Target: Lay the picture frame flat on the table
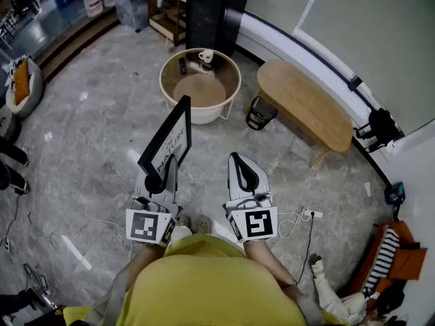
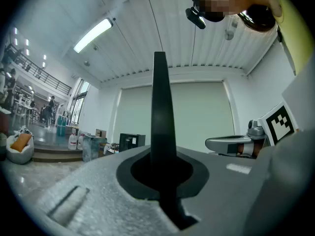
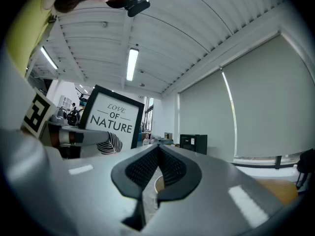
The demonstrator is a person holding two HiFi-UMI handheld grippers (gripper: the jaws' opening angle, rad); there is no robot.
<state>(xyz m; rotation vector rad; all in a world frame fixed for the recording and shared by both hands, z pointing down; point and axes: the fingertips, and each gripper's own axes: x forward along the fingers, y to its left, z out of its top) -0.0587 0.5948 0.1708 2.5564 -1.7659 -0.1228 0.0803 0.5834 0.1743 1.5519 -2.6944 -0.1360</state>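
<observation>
The black picture frame with the white "Love of Nature" print [image 1: 166, 141] stands upright in the air on the near left, well apart from any table. My left gripper [image 1: 163, 177] squeezes its low edge. In the left gripper view I see only the frame's thin dark side going up between the clamped jaws. My right gripper [image 1: 239, 163] is just beside it on the right. Its jaws are pressed together with nothing in them.

The round table with a white rim and brown wood inside [image 1: 164, 83] is far ahead. A few small things [image 1: 205, 58] sit at its far side.

I think I should go closer first and keep my squeeze firm. Then I tip the frame down slowly onto the bare near part. My free right gripper could hold the top edge steady so the frame does not flop.
</observation>
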